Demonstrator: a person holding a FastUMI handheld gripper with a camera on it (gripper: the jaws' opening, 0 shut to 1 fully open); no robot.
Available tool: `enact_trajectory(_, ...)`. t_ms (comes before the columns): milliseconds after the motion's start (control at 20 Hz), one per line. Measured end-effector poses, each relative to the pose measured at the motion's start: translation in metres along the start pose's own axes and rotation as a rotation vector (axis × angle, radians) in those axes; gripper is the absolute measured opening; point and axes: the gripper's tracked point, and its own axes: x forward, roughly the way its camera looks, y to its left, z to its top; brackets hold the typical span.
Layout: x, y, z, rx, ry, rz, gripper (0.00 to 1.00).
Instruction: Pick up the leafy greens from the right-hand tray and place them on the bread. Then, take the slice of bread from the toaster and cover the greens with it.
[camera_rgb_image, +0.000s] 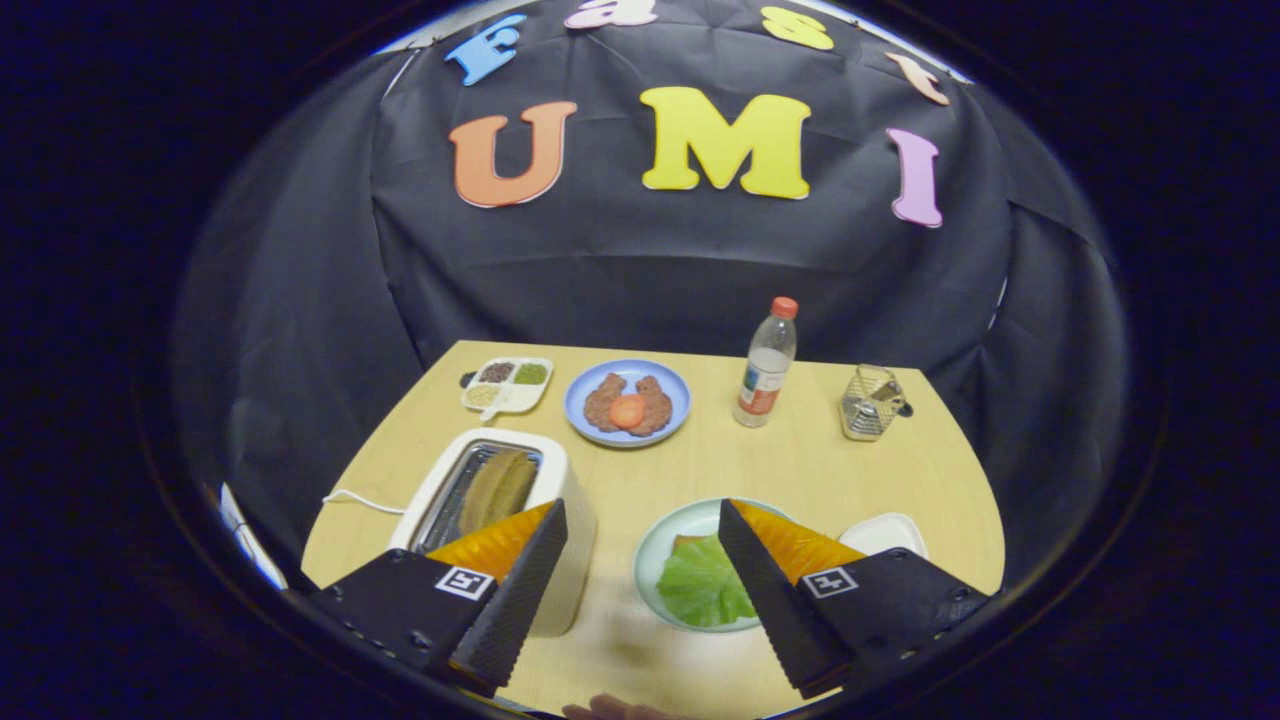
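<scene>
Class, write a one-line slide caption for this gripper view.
Open gripper above the table, leafy greens on a pale plate between its fingers, bread slice in the toaster alongside.

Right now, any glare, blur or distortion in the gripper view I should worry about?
Gripper view: strong fisheye bend, the table edges curve. Lighting is dim and even; soft shadows under the toaster and blue plate. Slight glare on the bottle. The open claw looks sharp; the leafy greens just ahead of its fingers are slightly soft but readable.
</scene>
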Motion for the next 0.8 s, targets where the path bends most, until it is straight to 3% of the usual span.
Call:
enact_trajectory(150, 0.001, 0.036, 0.014, 0.040, -0.014, 0.046, 0.95)
enact_trajectory(450, 0.026, 0.076, 0.004, 0.049, 0.082, 0.061, 0.93)
enact_trajectory(750, 0.050, 0.095, -0.015, 0.054, 0.195, -0.001, 0.68)
enact_trajectory(800, 0.053, 0.102, -0.019, 0.060, 0.213, 0.019, 0.56)
